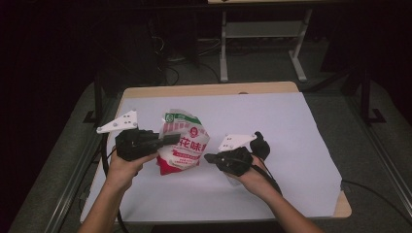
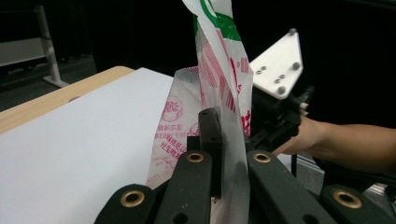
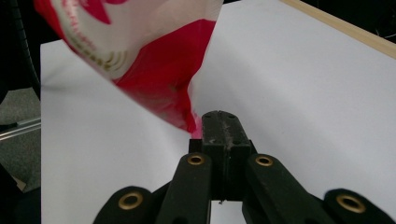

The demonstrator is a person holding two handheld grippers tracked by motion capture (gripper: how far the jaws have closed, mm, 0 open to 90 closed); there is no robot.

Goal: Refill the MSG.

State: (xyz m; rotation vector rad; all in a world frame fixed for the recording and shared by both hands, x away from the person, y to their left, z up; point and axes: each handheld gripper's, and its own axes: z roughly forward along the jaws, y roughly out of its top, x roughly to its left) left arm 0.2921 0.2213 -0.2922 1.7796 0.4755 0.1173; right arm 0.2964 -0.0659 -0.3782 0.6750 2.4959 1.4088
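Pinching crinkly plastic bag [image 1: 182, 143]; left gripper [image 1: 171, 139] clamped.

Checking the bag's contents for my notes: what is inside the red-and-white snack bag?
Nothing can be told. The snack bag is printed and mostly opaque; the clear strip in the left gripper view shows nothing inside. The left tongs pinch its edge.
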